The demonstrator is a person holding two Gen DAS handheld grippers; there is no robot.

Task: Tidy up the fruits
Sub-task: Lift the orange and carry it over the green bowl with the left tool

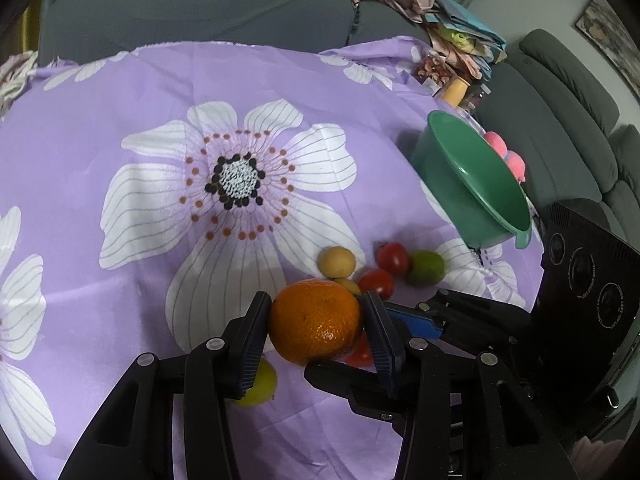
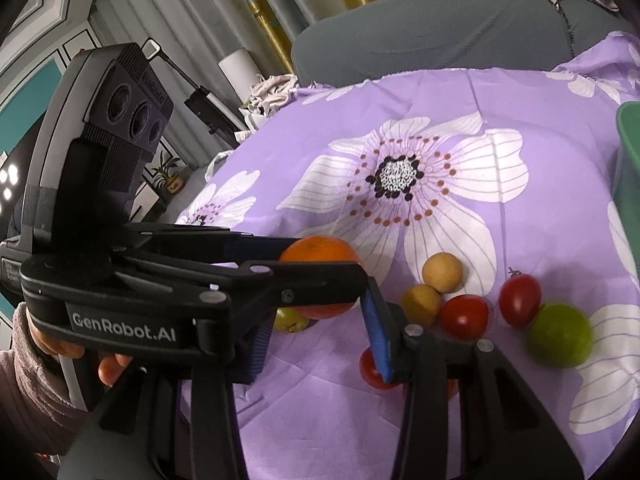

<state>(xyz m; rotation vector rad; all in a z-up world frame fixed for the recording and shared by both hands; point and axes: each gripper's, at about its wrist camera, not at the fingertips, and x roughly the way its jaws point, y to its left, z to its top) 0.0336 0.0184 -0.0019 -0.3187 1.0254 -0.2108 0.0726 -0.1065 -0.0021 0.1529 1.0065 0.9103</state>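
oranges: one (image 1: 314, 322), lifted near the pile
tomatoes: three (image 2: 464, 316)
green bowl: one (image 1: 472, 184), far right
left claw (image 1: 316, 334): clamped on the orange
right claw (image 2: 320, 336): partly open, can't tell what it grips

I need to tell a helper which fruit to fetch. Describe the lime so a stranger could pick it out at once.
Start at the green bowl near the edge of the purple flowered cloth. Just below it lies a small cluster of fruit, and the lime sits at the end nearest the bowl, beside a red tomato. It is the only plain green, round fruit there.
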